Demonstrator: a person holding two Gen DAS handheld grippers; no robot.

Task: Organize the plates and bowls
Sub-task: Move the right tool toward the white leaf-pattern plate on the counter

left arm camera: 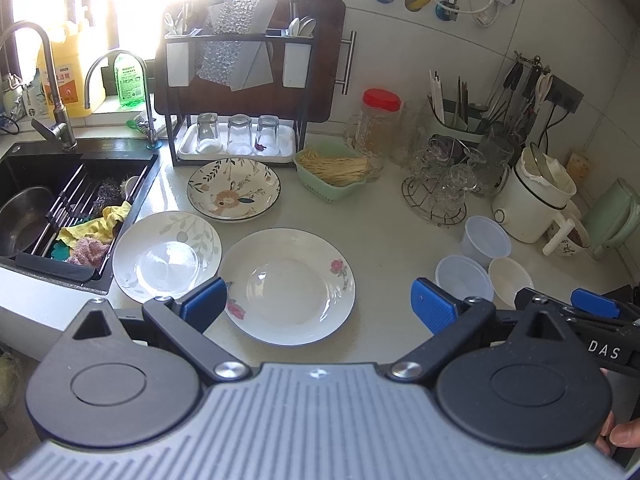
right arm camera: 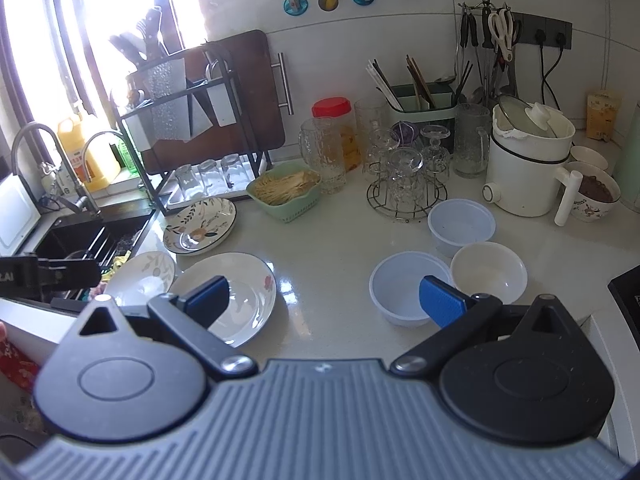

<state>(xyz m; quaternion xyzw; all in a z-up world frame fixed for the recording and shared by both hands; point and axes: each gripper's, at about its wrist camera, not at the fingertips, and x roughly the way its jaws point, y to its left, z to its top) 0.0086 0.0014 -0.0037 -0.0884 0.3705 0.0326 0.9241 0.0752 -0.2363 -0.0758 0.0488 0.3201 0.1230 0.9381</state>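
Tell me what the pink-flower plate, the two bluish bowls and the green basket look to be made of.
Pink-flower plate: likely glazed ceramic, glossy white with sharp window glare. The two bluish bowls: probably thin plastic, translucent and matte. Green basket: looks like moulded plastic, pastel with slotted sides.

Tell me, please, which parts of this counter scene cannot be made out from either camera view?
- Window area: washed out by glare in both views.
- Leaf plate: near edge hidden behind the right gripper in the right view.
- Sink: its left part is cut off by the frame edge in the left view.
- Bottle labels: too small to read.
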